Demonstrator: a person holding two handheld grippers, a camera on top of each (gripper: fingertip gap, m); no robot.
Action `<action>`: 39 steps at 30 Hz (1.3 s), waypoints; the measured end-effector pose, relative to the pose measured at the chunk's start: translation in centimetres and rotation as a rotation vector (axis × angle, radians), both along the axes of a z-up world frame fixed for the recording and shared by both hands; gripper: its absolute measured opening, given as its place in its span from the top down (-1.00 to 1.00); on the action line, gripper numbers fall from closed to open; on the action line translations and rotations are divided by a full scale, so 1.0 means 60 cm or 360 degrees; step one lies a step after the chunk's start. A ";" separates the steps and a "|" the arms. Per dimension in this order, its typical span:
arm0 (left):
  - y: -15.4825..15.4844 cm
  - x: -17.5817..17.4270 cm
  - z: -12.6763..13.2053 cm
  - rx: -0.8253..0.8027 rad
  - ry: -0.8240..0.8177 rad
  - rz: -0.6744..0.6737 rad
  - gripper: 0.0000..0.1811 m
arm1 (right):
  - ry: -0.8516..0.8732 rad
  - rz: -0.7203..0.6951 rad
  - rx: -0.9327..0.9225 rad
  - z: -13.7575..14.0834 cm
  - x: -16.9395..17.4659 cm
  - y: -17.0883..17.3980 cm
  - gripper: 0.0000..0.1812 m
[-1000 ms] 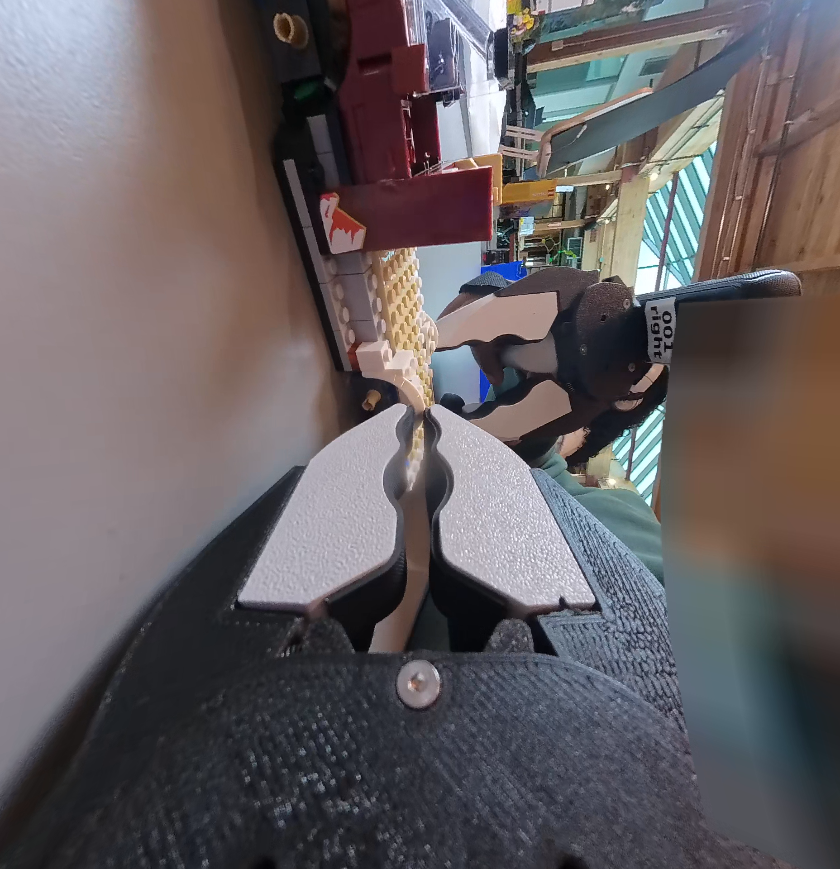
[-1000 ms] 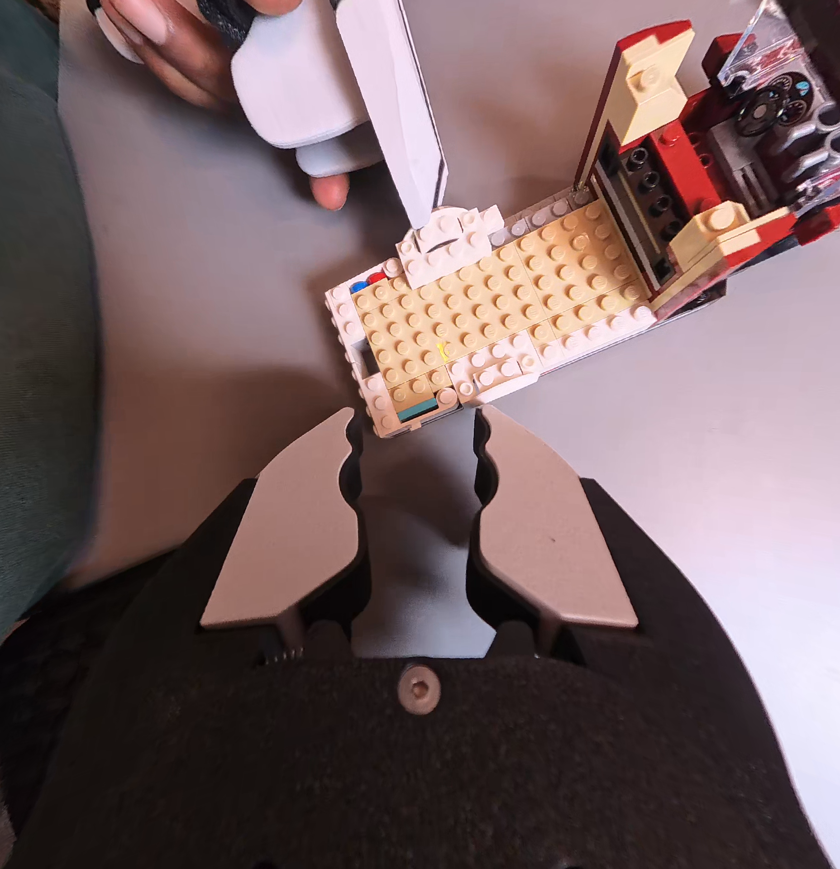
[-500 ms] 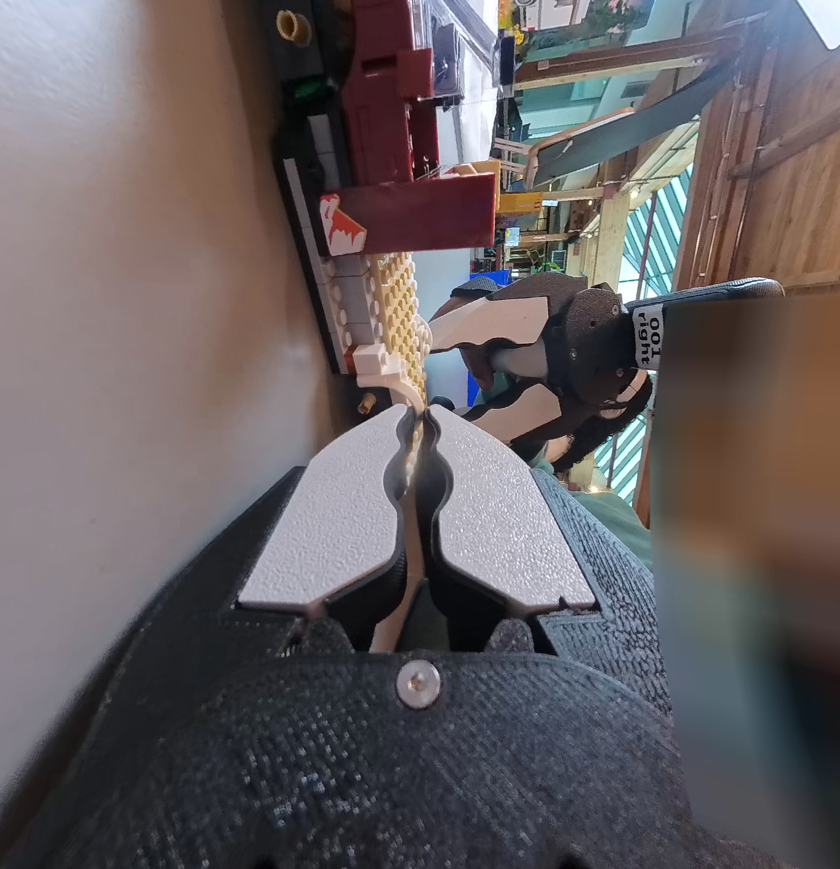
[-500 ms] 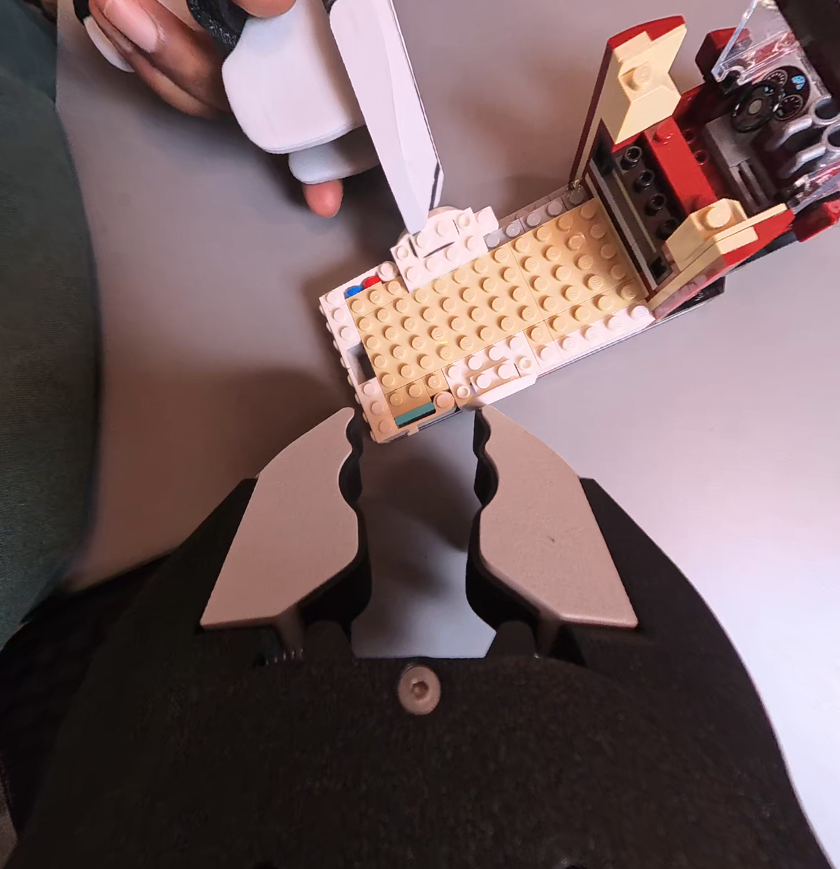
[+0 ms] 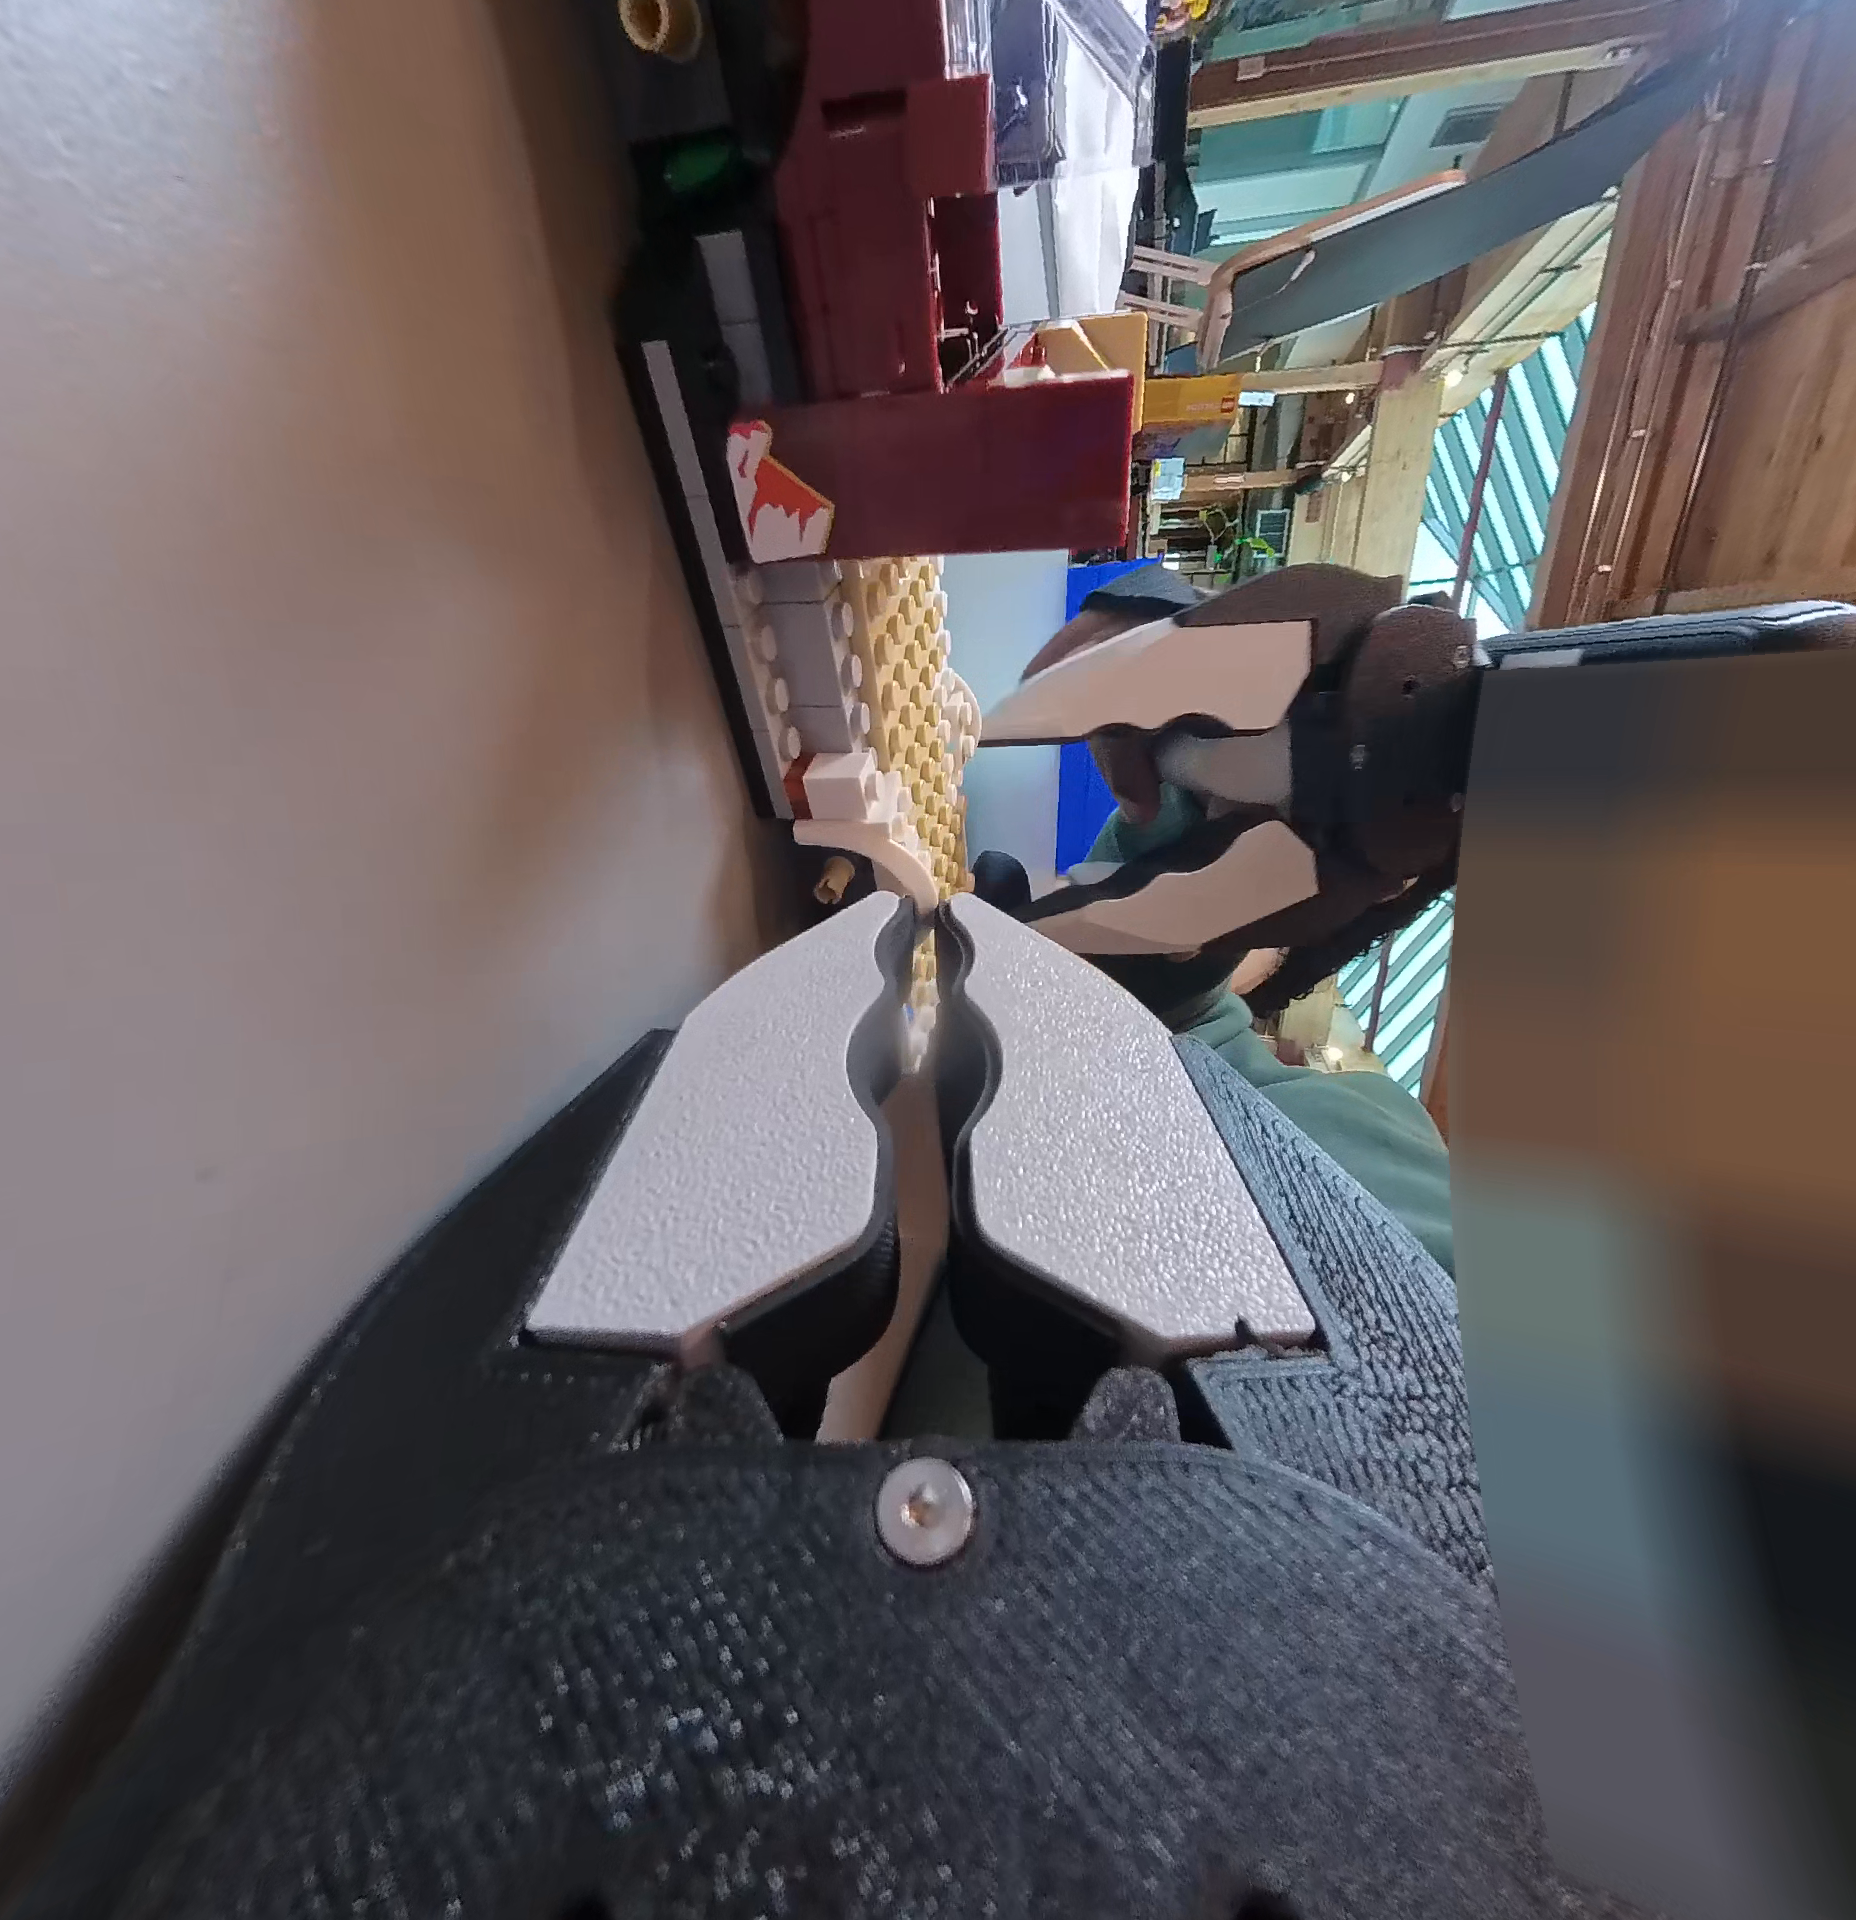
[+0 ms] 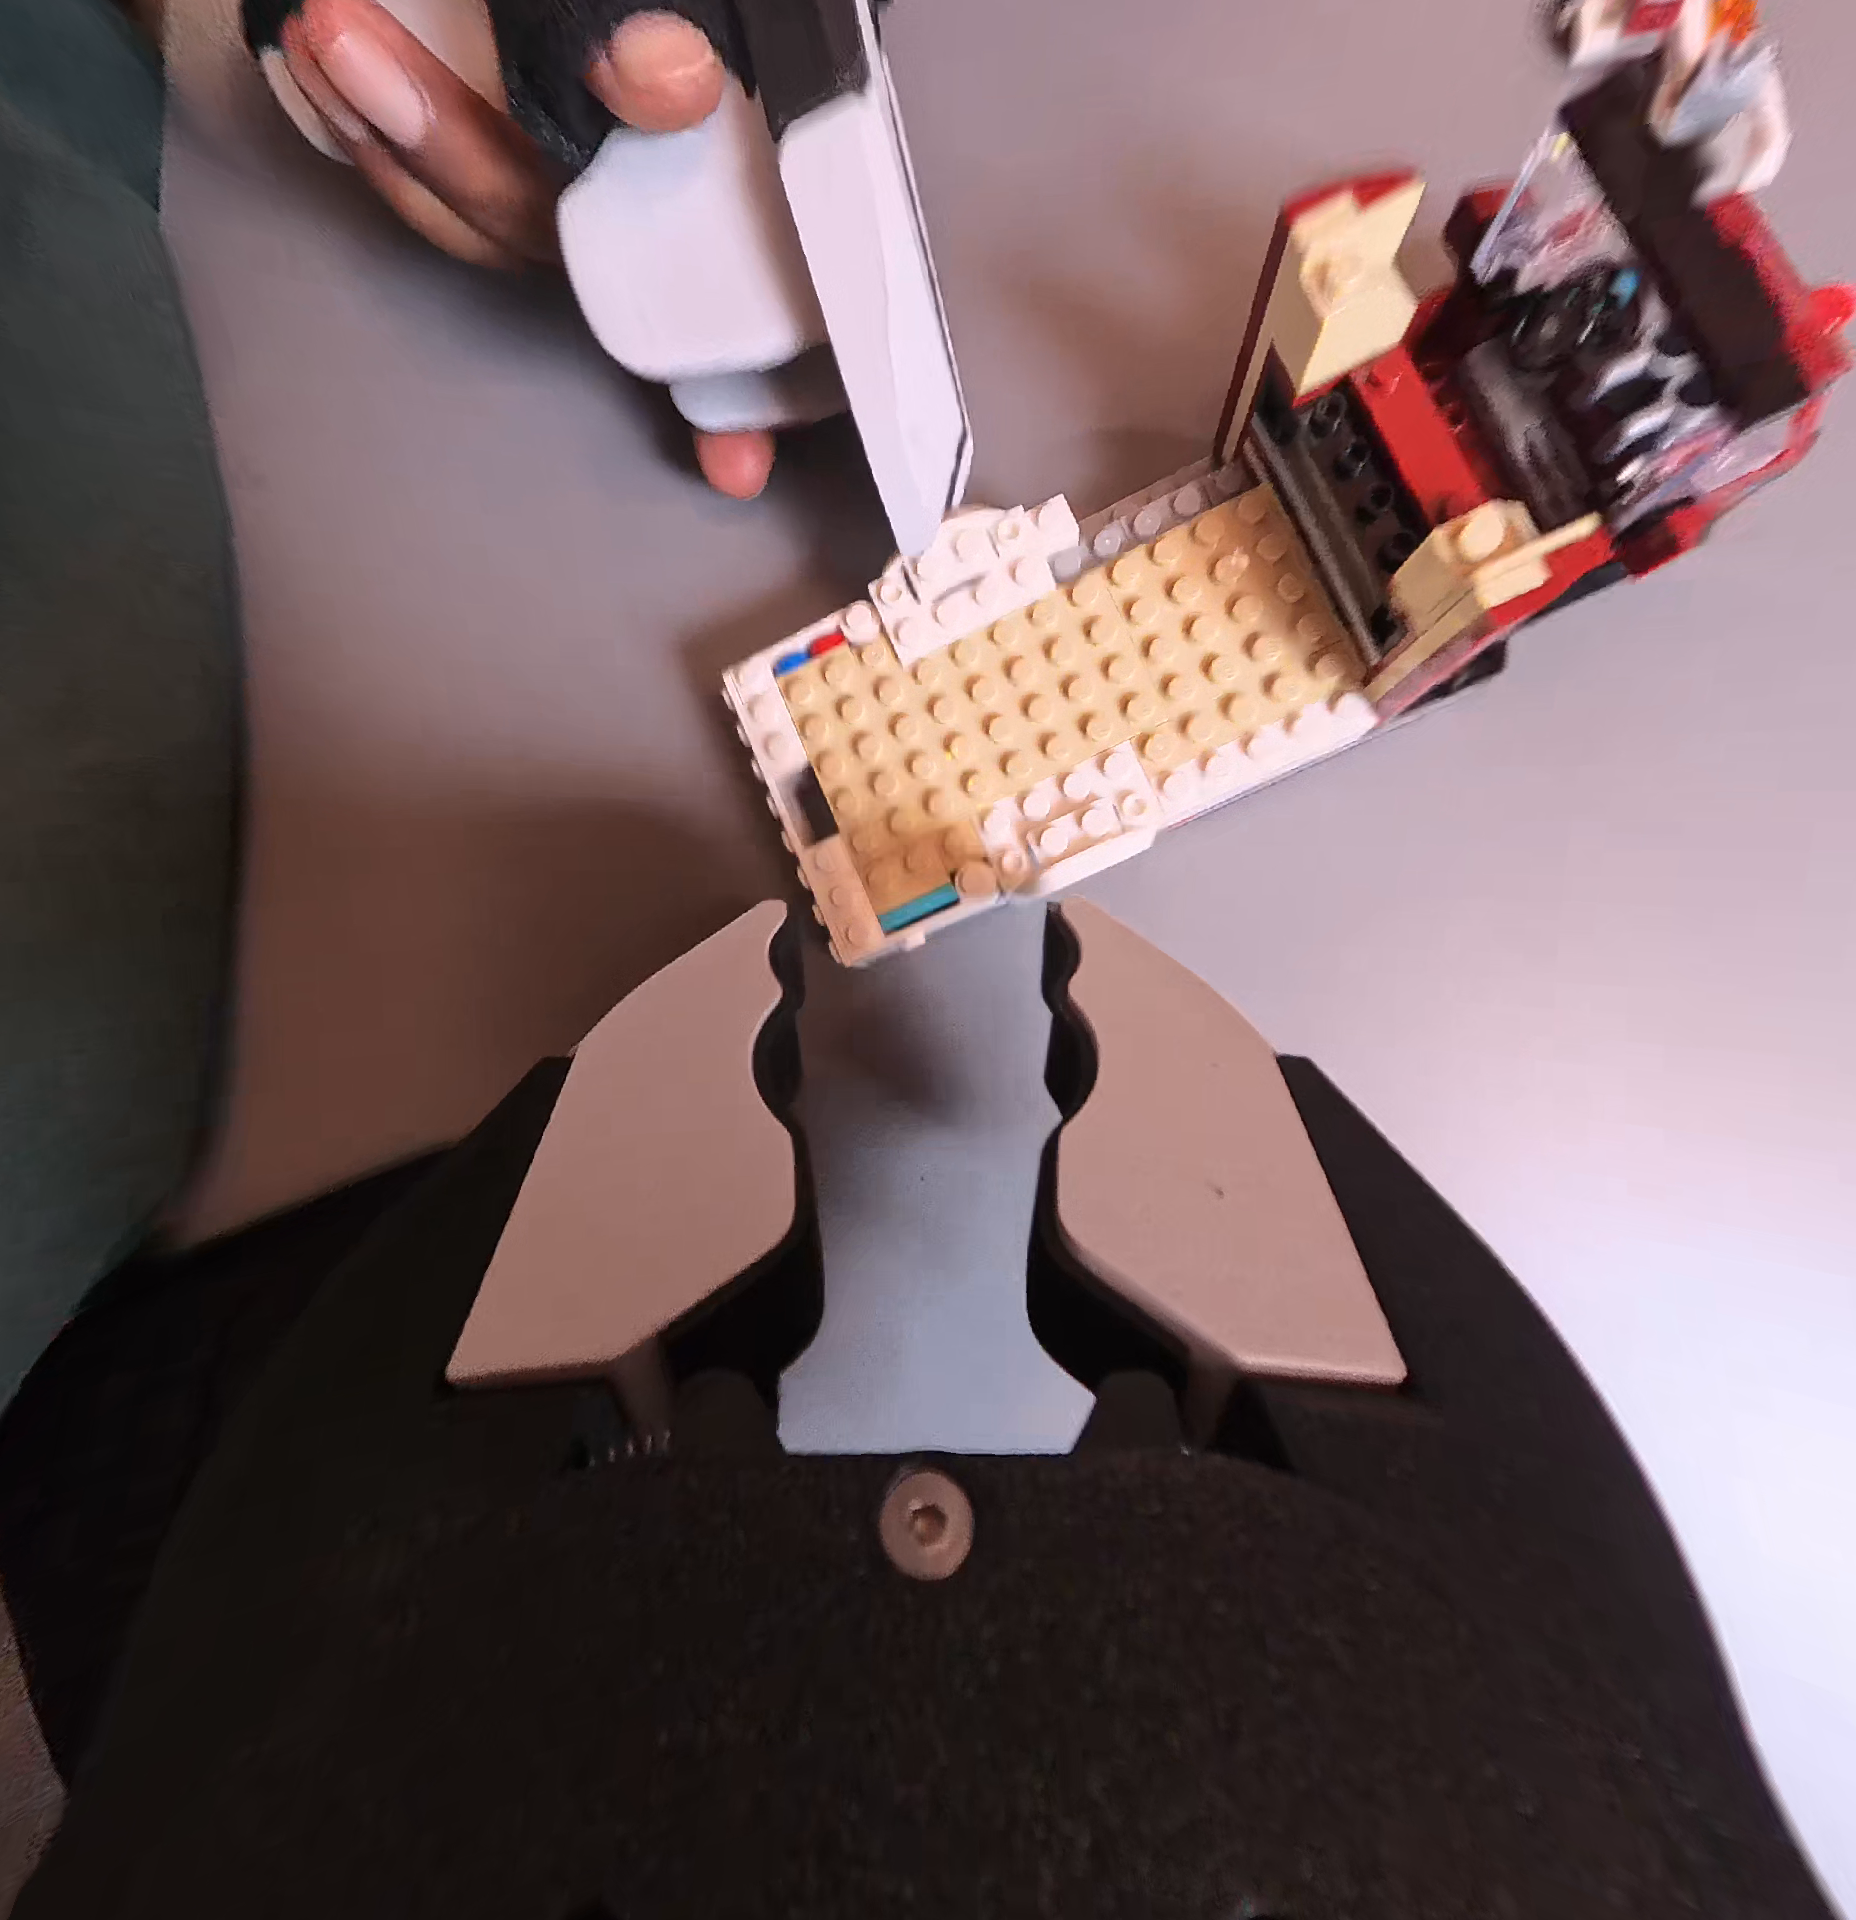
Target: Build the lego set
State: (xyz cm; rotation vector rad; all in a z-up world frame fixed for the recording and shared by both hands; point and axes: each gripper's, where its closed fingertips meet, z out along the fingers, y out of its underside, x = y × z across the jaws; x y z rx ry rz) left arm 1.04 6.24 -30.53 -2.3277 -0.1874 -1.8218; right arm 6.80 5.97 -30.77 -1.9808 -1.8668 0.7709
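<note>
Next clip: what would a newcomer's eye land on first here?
The half-built lego model on the grey table: a tan studded floor edged in white, with a dark red cab at its far end. Next, the left gripper, its fingers nearly together, tips at the white bricks on the model's far edge. The right gripper hangs open just short of the near corner.

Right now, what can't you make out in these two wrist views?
- Left wrist view: what the left tool pinches; its own fingers hide the contact with the lego model.
- Right wrist view: the red cab end is motion-blurred, and its top is cut off by the edge.
- Right wrist view: the right tool is open; its contact with the model's corner is unclear.
</note>
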 end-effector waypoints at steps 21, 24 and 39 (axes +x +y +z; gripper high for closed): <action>0.000 0.003 -0.004 -0.0008 0.0047 -0.0018 0.95 | -0.0015 0.0145 0.0224 -0.004 -0.099 0.023 1.00; 0.001 0.004 -0.004 -0.0015 0.0049 -0.0027 0.95 | -0.0057 0.0145 0.0258 -0.005 -0.098 0.023 1.00; 0.001 0.005 -0.007 -0.0040 0.0071 -0.0083 0.95 | -0.0198 0.0117 0.0182 -0.012 -0.093 0.022 1.00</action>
